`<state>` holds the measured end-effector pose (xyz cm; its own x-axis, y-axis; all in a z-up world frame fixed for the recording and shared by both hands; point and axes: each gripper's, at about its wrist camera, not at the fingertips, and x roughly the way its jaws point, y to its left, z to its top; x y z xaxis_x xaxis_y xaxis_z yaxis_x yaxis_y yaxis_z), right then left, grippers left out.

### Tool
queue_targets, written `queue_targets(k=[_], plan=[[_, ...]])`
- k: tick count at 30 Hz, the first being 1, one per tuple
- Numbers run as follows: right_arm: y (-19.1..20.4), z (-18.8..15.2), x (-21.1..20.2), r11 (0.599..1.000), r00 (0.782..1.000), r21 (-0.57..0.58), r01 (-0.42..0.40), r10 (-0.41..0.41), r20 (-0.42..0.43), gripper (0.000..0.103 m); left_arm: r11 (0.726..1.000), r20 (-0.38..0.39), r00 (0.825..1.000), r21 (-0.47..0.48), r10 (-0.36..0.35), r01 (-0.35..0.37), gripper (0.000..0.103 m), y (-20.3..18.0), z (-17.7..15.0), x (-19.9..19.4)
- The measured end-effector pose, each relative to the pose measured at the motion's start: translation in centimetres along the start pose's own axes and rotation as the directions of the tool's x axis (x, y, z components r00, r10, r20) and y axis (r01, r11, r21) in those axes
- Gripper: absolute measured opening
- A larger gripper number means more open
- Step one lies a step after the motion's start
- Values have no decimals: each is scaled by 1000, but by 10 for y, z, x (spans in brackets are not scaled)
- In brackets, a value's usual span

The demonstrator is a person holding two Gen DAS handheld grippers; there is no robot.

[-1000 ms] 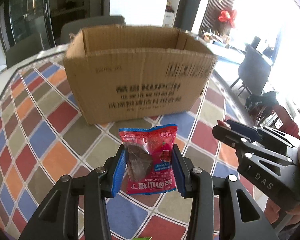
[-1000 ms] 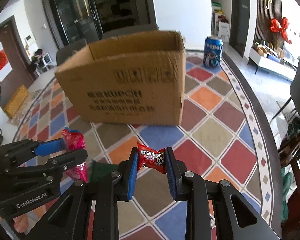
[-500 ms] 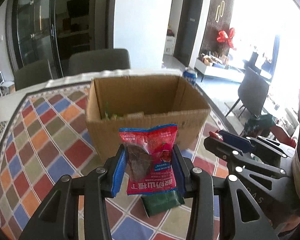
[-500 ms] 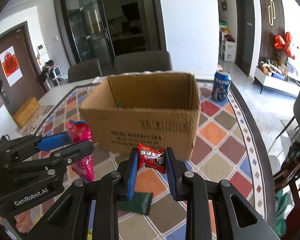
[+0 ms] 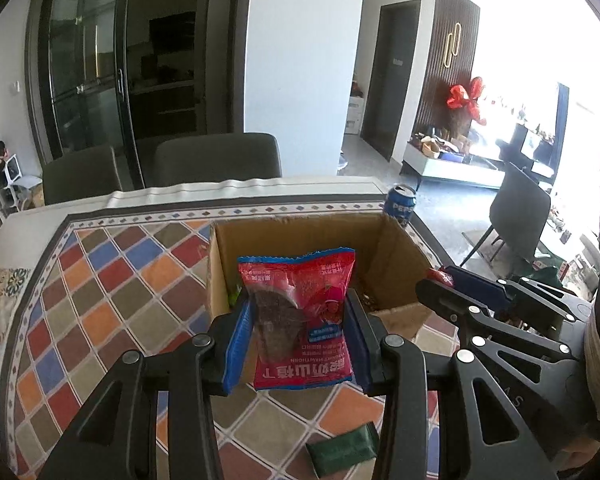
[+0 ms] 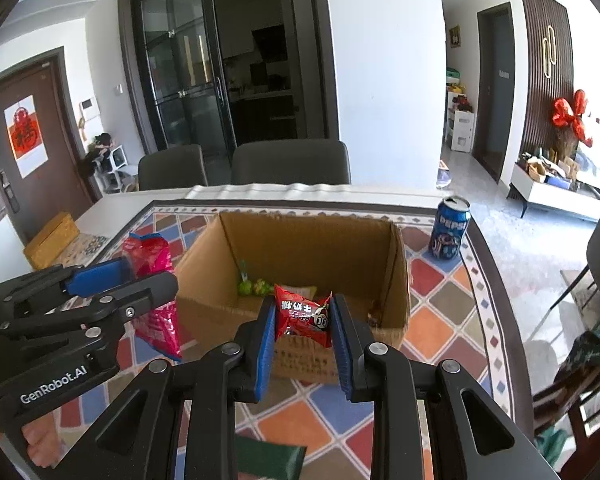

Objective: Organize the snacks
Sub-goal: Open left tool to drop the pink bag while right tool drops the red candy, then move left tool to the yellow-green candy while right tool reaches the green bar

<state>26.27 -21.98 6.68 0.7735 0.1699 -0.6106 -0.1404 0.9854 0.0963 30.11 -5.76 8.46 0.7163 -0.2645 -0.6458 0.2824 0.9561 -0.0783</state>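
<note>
Dining room, patterned worktop (image 6: 440,292) with an open cardboard box (image 6: 204,276) mid-surface. My left hand-held gripper (image 5: 296,332) is clamped on a pink snack bag (image 5: 300,316), my right hand-held gripper (image 6: 302,328) on a small red candy packet (image 6: 302,316); both hang at the box's near edge. To drop clean: carry each fully over the opening, lower past the rim, then release. Box floor mostly hidden; greenish items (image 6: 254,287) inside unclear. Dark green packet (image 5: 342,454) on the worktop below, half cut off.
</note>
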Motion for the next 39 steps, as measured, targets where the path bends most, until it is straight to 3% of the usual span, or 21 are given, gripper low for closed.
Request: queue_targets(k=[14, 17, 18, 25, 39], plan=[[1, 34, 32, 999, 999, -36, 33, -33, 11, 28, 999, -58, 997, 30, 45, -43, 45, 10, 40, 50], [-1, 38, 38, 998, 998, -27, 54, -54, 13, 46, 995, -55, 994, 29, 93, -91, 61, 13, 42, 54], [-2, 38, 39, 997, 998, -20, 69, -68, 11, 51, 994, -48, 993, 26, 109, -108, 64, 14, 40, 52], [-5, 27, 27, 997, 997, -14, 72, -72, 21, 51, 987, -21, 988, 45, 155, -154, 66, 12, 17, 26], [16, -19, -19, 997, 1000, -78, -7, 7, -1, 51, 994, -43, 993, 5, 113, -112, 69, 5, -43, -33]])
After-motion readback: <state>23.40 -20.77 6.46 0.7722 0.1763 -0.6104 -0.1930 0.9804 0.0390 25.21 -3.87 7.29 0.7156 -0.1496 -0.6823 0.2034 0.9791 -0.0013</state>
